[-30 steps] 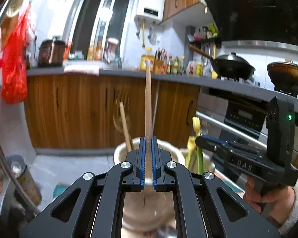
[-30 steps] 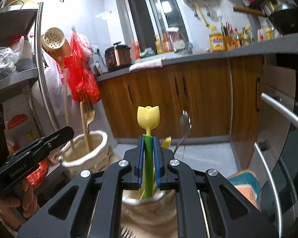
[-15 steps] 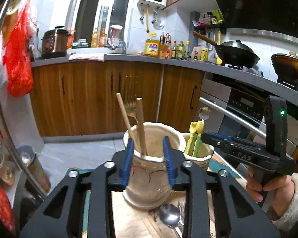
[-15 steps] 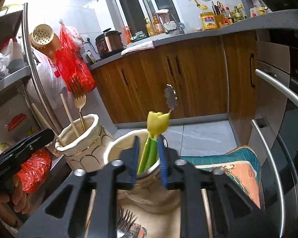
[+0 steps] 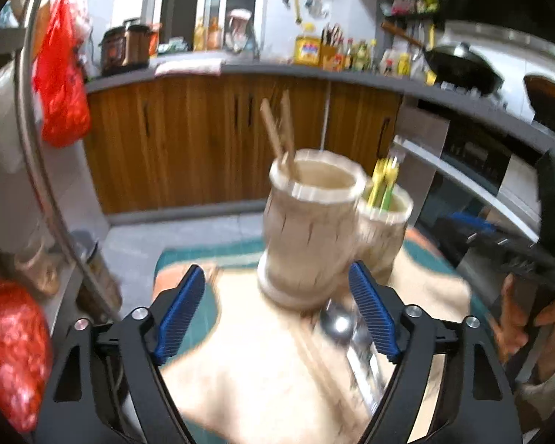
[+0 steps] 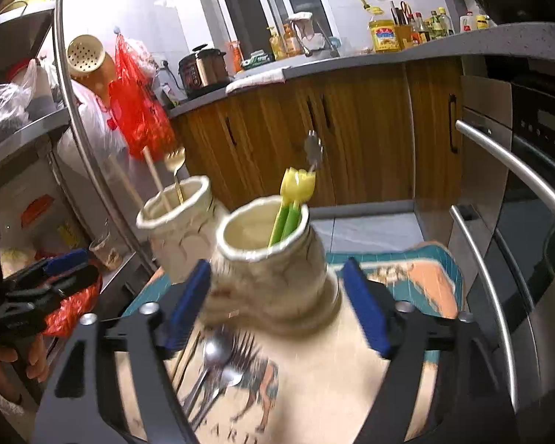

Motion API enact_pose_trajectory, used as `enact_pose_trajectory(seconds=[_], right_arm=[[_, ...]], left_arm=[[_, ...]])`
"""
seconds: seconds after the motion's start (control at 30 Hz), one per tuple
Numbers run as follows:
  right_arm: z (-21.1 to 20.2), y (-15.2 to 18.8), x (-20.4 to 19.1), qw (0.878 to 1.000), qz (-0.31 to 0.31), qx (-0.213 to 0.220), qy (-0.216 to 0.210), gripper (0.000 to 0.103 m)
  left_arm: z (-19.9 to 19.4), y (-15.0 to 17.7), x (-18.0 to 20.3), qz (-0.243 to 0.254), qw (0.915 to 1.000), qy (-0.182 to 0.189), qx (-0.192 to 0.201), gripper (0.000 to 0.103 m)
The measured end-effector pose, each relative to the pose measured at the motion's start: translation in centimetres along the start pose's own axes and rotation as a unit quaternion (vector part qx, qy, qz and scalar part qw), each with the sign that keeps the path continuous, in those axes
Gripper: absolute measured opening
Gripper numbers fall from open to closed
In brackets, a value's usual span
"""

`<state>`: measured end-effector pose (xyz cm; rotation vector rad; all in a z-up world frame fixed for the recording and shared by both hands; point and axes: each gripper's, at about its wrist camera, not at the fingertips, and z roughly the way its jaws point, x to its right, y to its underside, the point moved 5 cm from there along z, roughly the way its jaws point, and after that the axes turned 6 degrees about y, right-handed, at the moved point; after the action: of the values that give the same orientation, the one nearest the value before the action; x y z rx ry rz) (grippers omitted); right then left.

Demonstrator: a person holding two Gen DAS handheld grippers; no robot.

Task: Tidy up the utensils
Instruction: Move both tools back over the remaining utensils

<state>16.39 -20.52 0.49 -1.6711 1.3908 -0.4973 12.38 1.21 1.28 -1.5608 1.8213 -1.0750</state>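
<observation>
Hovering w/ both spread, empty: right gripper [image 6: 277, 303] is nearer the loose cutlery [image 6: 211, 373], at 7 o'clock, long axes probably 1–7; left gripper [image 5: 277, 314] farther.

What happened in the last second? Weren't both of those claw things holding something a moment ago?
Yes. The left gripper let go of a wooden stick, now standing in the left jar; the right gripper released a tulip-topped utensil into the right jar. Both opened wide and pulled back. The jars and the loose cutlery on the mat stayed put.
</observation>
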Motion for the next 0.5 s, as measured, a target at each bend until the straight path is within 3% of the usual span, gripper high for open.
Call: enact_pose_trajectory(seconds=[0.17,0.5], right_arm=[[-0.8,2.3,-0.1,1.000,-0.006,-0.014,0.011,0.098],[0.0,6.6,-0.8,0.997,-0.030,-0.059,0.050,0.098]], left_arm=[[0.7,3.9,-1.2,-0.024,0.9983,-0.014,-0.052,0.091],[1.1,7.7,-1.1,-0.050,0.9943,-0.019,-0.093,0.094]])
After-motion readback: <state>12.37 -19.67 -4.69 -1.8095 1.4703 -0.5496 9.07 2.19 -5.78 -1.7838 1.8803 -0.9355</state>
